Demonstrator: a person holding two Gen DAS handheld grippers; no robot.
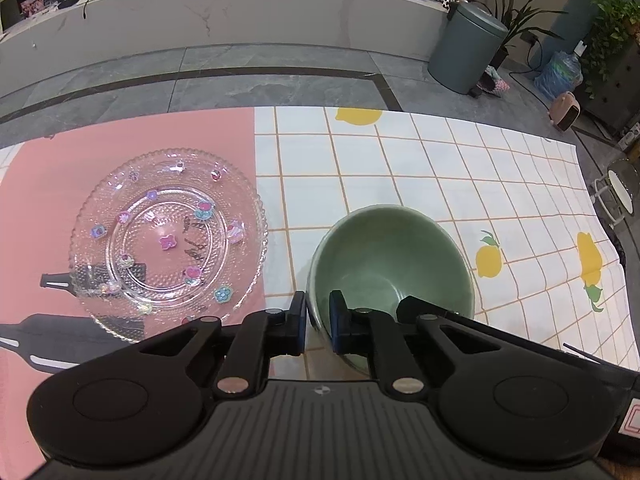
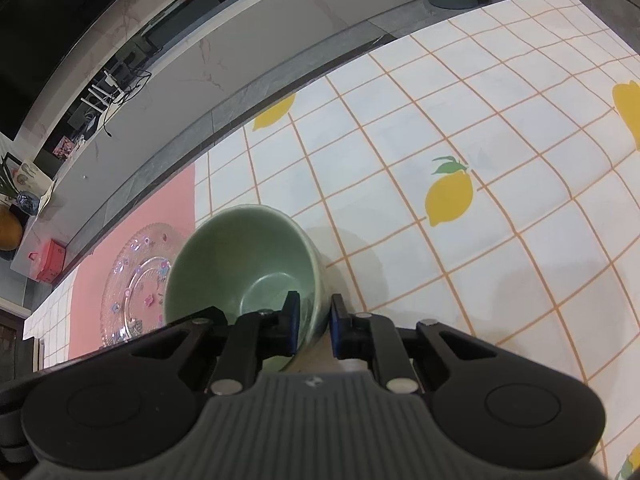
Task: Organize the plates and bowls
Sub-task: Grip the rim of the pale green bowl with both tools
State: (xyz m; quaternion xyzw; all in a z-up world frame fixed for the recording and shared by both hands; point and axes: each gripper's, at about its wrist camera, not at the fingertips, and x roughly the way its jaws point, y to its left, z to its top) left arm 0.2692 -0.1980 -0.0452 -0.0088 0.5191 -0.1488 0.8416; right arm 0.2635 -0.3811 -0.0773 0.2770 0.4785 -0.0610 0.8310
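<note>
A pale green bowl [image 1: 384,256] [image 2: 240,256] stands upright and empty on the lemon-print tablecloth [image 1: 440,168] [image 2: 480,120]. My left gripper [image 1: 318,320] is shut on the bowl's near left rim, one pad outside and one inside. My right gripper [image 2: 315,318] is shut on the bowl's near right wall in the same way. Left of the bowl, a clear glass plate [image 1: 168,240] [image 2: 136,280] with small coloured stickers lies flat on a pink mat [image 1: 120,132], close to the bowl but apart from it.
The table's far edge runs just beyond the plate and cloth, with grey floor tiles behind. On the floor stand a grey-green bin [image 1: 466,52], a small pink heater [image 1: 564,110] and a stool [image 1: 620,192]. A low marble ledge [image 1: 240,8] spans the back.
</note>
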